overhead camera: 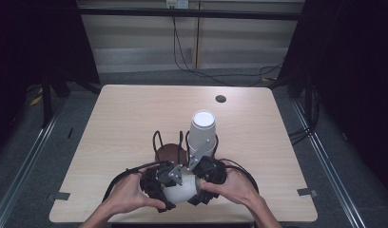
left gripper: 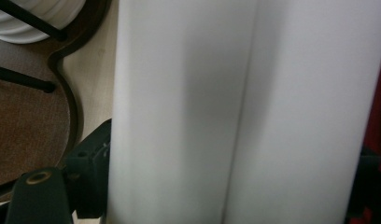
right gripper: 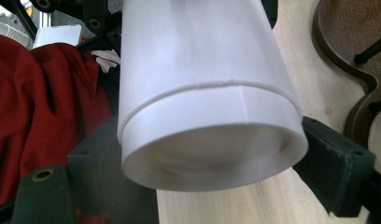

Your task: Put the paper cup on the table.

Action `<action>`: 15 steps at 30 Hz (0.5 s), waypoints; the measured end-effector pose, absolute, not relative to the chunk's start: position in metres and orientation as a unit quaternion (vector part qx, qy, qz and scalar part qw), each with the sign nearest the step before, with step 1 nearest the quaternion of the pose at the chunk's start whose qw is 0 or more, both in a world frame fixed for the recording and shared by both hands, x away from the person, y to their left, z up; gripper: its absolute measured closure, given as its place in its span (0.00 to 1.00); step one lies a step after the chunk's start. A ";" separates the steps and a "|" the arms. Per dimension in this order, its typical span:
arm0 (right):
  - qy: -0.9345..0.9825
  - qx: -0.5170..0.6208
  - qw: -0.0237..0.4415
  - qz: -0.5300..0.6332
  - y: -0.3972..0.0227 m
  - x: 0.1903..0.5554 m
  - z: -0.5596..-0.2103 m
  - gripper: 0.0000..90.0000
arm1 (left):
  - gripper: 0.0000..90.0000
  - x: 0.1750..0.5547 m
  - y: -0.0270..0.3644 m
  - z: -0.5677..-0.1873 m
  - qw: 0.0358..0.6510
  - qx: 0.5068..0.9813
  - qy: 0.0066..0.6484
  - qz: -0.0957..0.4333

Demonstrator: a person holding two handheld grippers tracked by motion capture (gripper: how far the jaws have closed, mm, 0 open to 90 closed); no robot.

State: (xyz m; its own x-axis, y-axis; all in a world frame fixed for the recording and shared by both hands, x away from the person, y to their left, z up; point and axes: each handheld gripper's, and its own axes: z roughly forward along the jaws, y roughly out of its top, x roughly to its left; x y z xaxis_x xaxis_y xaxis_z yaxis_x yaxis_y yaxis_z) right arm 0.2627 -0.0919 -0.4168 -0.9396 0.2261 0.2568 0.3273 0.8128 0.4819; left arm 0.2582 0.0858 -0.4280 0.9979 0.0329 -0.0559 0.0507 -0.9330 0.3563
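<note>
Paper cups (overhead camera: 180, 190), white and nested one inside the other, lie on their side between the two hands at the near edge of the tabletop (overhead camera: 121, 118), just in front of a brown wire-framed cup holder (overhead camera: 172, 151). A further stack of white cups (overhead camera: 202, 130) stands upside down in the holder's right-hand ring.

We see the left tongs (overhead camera: 160, 183) closed on the wall of the nested cups (left gripper: 235, 112): in the left gripper view the white wall runs between the two black jaws with no gap. The right tongs (overhead camera: 201, 173) straddle the base end of the cups (right gripper: 207, 116). Here the right gripper view shows a jaw at either side of the base, yet whether the pads press on it we cannot tell.

We judge three risks:
- The thin paper wall may buckle or crease if either pair of tongs squeezes harder.
- If the cups are stuck tight, a pull on the outer one may drag the whole stack along and out of the left tongs.
- A cup that slips free may roll off the near edge of the tabletop, or a jerk of the hands may knock the holder and topple the upright stack.

We find no brand, label or writing on the cups, the holder or the tabletop.
</note>
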 end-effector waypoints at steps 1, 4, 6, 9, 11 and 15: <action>-0.948 -0.141 0.093 -0.269 -0.091 0.262 -0.417 0.19 | 0.17 0.258 0.086 -0.429 0.183 0.983 0.023 -0.024; -0.950 -0.128 0.083 -0.272 -0.087 0.259 -0.416 0.21 | 0.17 0.258 0.085 -0.429 0.186 0.982 0.022 -0.026; -0.949 -0.130 0.078 -0.276 -0.086 0.257 -0.415 0.22 | 0.17 0.258 0.085 -0.428 0.187 0.982 0.023 -0.025; -0.949 -0.123 0.080 -0.278 -0.085 0.257 -0.415 0.22 | 0.17 0.258 0.085 -0.427 0.190 0.981 0.024 -0.027; -0.950 -0.123 0.082 -0.275 -0.085 0.257 -0.415 0.24 | 0.17 0.258 0.085 -0.427 0.188 0.982 0.016 -0.031; -0.948 -0.124 0.083 -0.283 -0.088 0.256 -0.412 0.27 | 0.17 0.257 0.084 -0.425 0.192 0.981 0.016 -0.033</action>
State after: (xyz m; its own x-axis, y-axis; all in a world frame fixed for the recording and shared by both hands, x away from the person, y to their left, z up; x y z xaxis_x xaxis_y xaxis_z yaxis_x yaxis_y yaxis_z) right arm 0.2564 -0.0878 -0.4121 -0.9556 0.1876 0.2274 0.2815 0.8095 0.5152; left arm 0.2567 0.0843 -0.4254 0.9973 0.0189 -0.0709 0.0442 -0.9261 0.3748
